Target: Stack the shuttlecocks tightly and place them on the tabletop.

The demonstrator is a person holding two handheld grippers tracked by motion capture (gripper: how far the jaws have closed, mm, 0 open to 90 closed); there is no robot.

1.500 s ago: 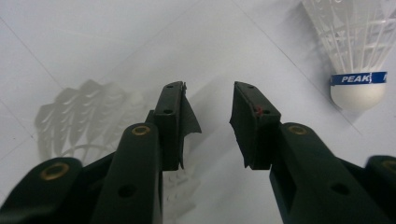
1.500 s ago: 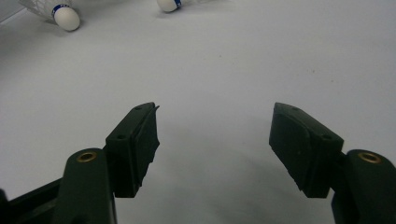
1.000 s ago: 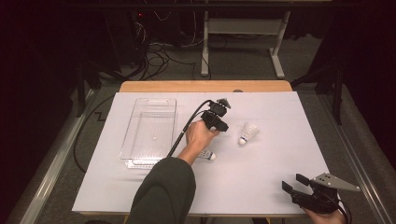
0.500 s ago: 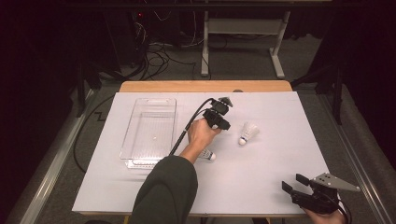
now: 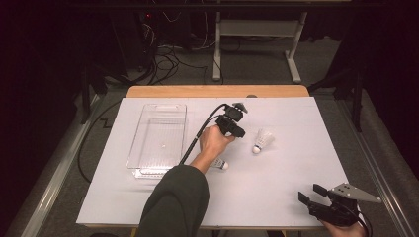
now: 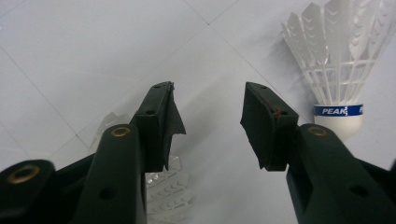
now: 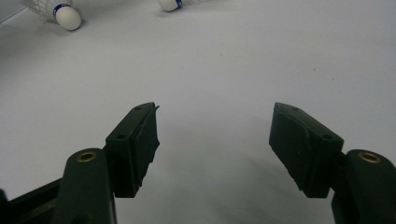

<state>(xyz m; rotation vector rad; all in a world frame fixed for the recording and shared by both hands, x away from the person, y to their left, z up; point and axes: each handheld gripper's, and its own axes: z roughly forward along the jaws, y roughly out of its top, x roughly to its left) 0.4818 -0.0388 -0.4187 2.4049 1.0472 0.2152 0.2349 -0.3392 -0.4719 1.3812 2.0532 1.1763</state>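
A hand holds my left gripper over the middle of the white table, pointing down. Its jaws are open and have just been opening, with nothing between them. One white shuttlecock lies just right of it, feathers up and to the right in the left gripper view. A second shuttlecock lies under the hand; its feathers show behind the left jaw. My right gripper rests open at the near right corner, empty. Both shuttlecocks lie far ahead of it.
A clear plastic tray with nothing in it sits on the left half of the white table cover. A black cable runs from the left gripper along the forearm. The wooden table edge lies at the back.
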